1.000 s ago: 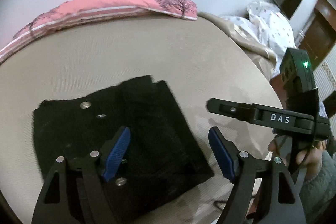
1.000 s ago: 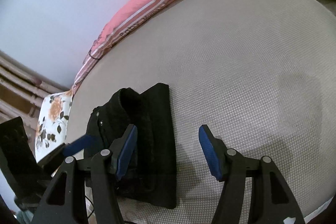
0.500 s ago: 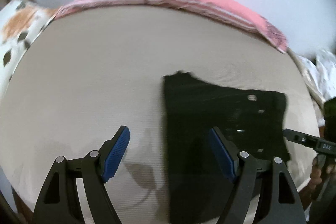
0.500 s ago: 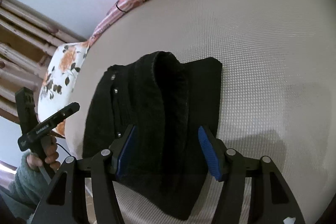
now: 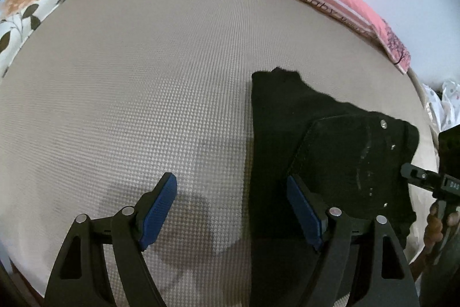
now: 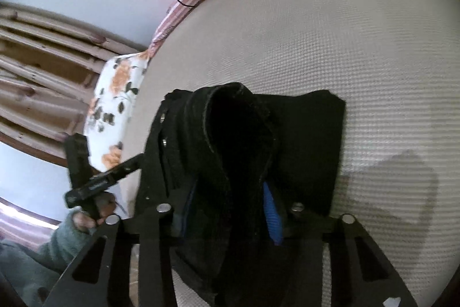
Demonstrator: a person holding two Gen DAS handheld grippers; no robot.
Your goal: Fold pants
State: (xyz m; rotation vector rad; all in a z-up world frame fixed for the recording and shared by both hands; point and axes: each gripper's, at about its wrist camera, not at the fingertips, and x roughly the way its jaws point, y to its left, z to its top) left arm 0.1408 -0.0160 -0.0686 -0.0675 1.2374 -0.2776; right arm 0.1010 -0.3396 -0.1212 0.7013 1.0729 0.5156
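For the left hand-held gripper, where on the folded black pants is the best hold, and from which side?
Take the straight left edge of the folded black pants, coming down from the bare beige mattress side. The open left hand-held gripper already straddles that edge, and the right hand-held gripper, jaws just closing, pinches a raised fold at the opposite end.

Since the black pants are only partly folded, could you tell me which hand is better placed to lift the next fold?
Probably the right: its tongs have just been closing around a raised ridge of the black pants. The left tongs stand open, one finger over bare mattress.
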